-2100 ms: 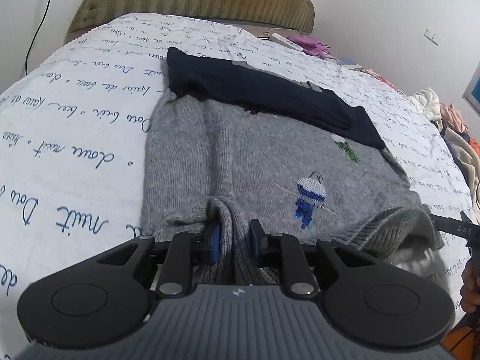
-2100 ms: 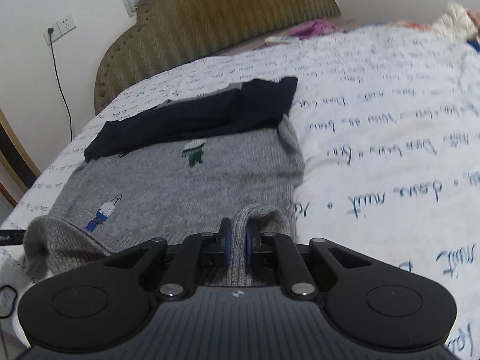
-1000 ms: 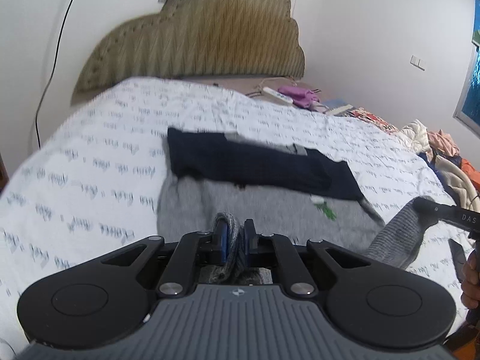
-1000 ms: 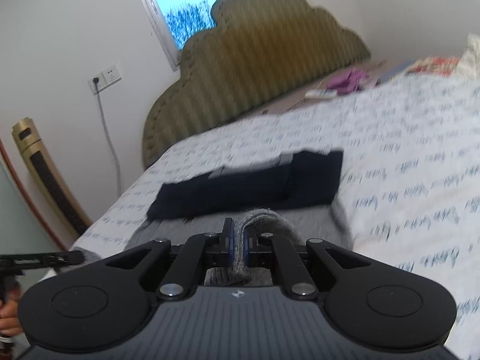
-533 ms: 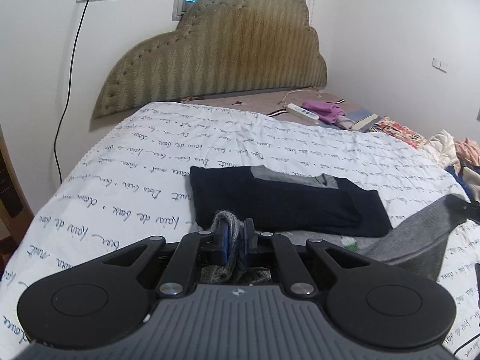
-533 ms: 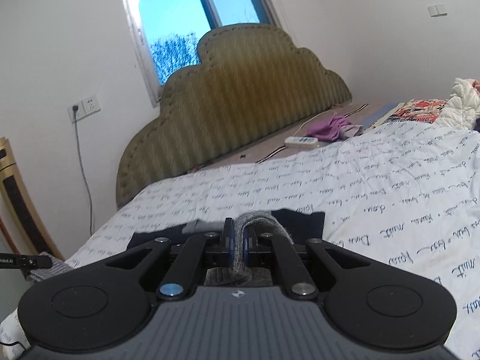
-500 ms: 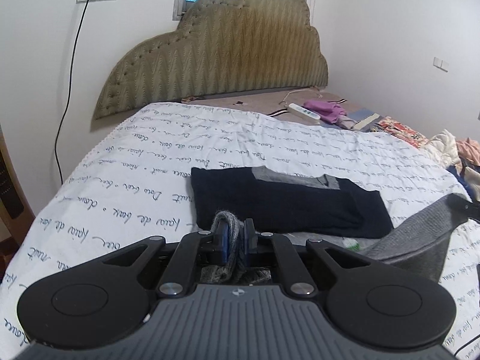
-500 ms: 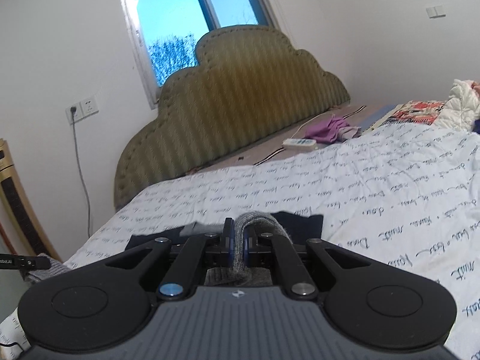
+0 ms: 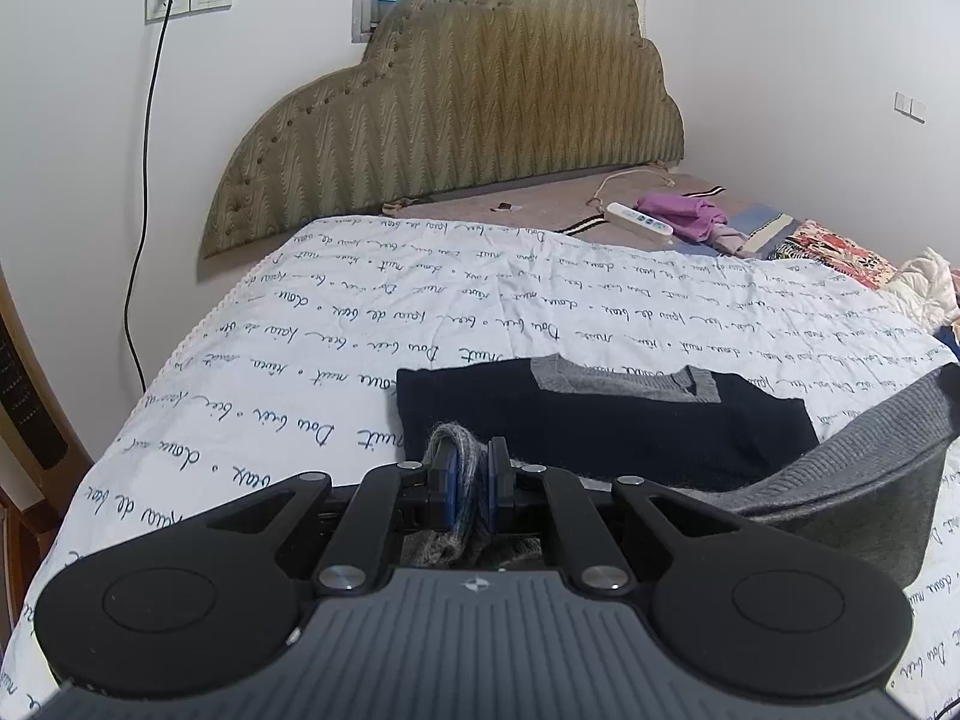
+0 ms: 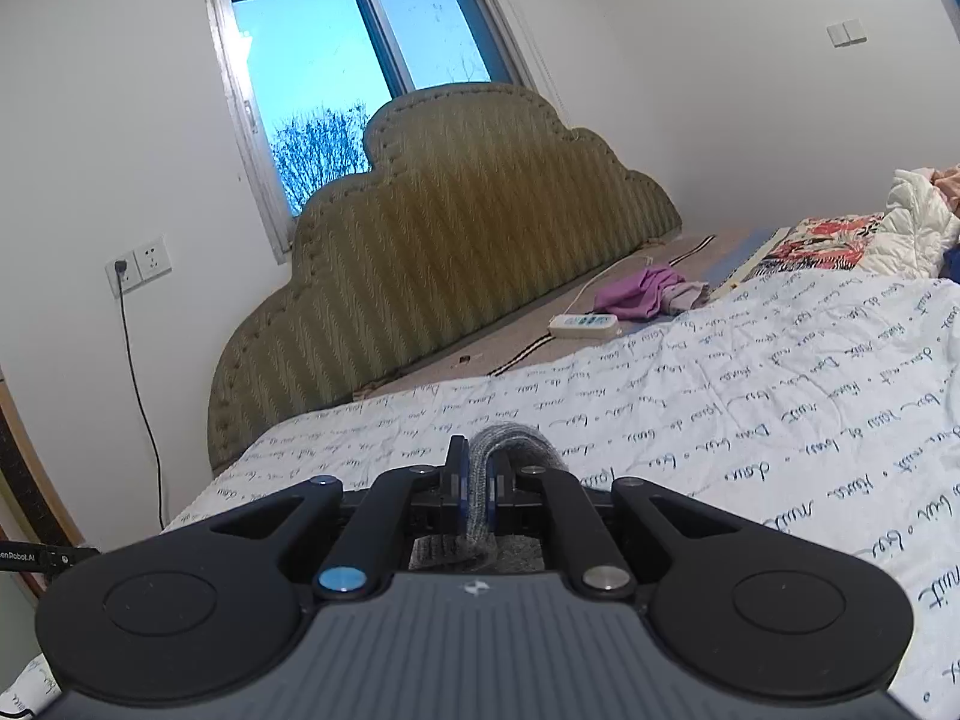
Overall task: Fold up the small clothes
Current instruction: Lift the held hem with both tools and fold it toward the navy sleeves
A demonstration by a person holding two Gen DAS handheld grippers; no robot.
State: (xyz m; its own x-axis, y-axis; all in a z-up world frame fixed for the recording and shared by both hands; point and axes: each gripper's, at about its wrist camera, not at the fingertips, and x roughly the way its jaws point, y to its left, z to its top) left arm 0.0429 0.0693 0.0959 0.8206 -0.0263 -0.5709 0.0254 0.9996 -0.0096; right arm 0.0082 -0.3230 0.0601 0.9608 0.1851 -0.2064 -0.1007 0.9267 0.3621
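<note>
On the bed [image 9: 372, 324], over its script-printed sheet, we note the left claw [image 9: 471, 489] pinched tight on a bunched fold of the grey sweater [image 9: 852, 480]. From there the knit hangs in a sling toward the right edge of the left wrist view, above the dark navy part [image 9: 600, 420] lying flat. Right claw [image 10: 474, 489] likewise clamped on a grey hem fold. Upholstered headboard [image 9: 480, 120] beyond.
</note>
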